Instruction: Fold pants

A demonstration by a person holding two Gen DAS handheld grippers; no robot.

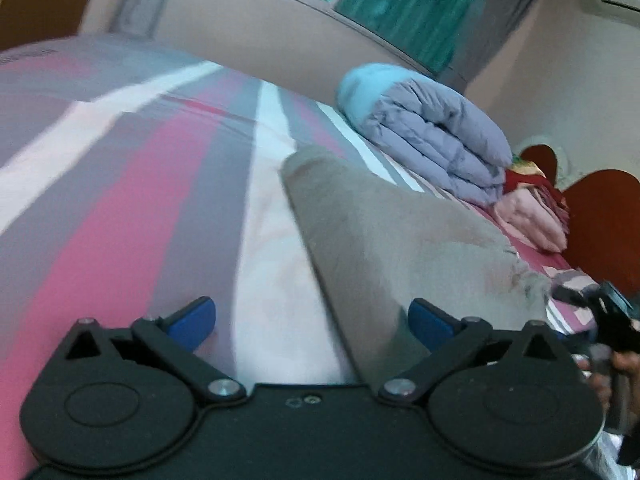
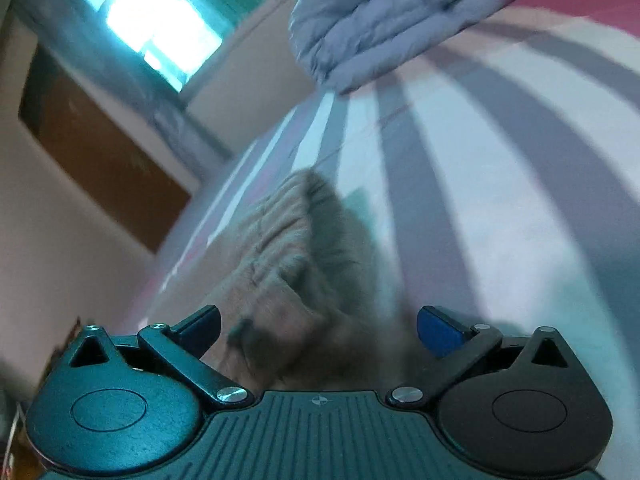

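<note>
Quilt (image 1: 436,136) folded – beyond pants (image 1: 384,248), striped bedsheet (image 1: 132,184)

Both wrist views look forward, low and close over the striped bed (image 1: 120,200). Both share the grey pants (image 1: 380,240) and the folded quilt (image 2: 380,20).

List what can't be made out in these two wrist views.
- Pants, left wrist view: near end hidden under the left gripper; fold state unclear.
- Pants, right wrist view: motion blur, near end cut off by the right gripper.
- Right gripper, left wrist view: cut off by the edge.
</note>
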